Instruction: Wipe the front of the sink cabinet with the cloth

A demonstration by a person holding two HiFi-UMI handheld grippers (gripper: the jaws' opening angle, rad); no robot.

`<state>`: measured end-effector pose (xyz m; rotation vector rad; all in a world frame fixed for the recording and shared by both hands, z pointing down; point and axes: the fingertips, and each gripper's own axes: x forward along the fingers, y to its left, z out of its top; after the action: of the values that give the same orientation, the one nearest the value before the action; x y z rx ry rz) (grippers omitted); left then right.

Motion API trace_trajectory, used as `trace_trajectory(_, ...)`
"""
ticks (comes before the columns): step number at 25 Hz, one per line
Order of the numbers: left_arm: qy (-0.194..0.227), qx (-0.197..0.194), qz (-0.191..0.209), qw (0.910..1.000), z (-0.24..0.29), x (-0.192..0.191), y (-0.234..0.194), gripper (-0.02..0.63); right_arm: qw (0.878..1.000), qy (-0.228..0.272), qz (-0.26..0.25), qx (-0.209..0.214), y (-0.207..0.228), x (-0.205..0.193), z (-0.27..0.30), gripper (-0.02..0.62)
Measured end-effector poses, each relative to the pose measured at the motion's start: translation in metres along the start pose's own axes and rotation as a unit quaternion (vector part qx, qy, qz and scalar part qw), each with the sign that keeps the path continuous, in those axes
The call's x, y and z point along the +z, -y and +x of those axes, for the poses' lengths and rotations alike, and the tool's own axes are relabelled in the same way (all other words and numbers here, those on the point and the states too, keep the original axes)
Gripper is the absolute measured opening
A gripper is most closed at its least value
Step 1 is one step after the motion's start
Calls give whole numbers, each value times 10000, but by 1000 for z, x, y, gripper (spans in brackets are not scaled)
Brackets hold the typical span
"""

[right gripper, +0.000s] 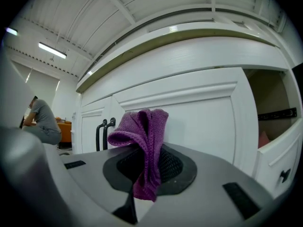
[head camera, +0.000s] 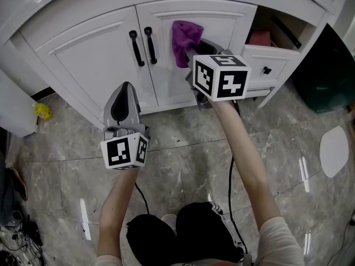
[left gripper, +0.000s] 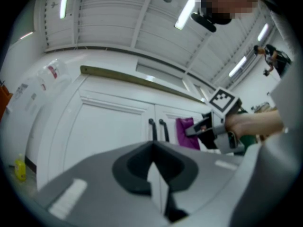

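Right gripper (right gripper: 146, 169) clamped on the cloth (right gripper: 142, 136), up at the sink cabinet (head camera: 83, 7).

Jaws closed on a bunched purple fold, the rest flopping up and over to the left; held at the upper panel of the right-hand door (head camera: 222, 24), contact not certain. Just left of that, two black handles (head camera: 142, 47) side by side. Further right, a drawer (head camera: 272, 60) pulled open, something reddish (head camera: 259, 37) inside. Lower and to the left, the left gripper (head camera: 125, 93), jaws shut together on nothing, pointing toward the left-hand door (head camera: 89, 60). Beneath both, grey marbled floor (head camera: 183, 148), with a small yellow object (head camera: 42, 111) by the cabinet's left end.
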<state>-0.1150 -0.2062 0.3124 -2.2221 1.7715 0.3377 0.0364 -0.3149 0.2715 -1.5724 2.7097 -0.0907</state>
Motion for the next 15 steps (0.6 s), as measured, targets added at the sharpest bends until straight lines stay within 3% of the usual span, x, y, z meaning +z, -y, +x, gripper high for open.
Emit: trace_trajectory(15, -117, -85, 60, 9999, -8, -8, -2, 5, 9937, 38, -156, -1108, 108, 3, -48, 54)
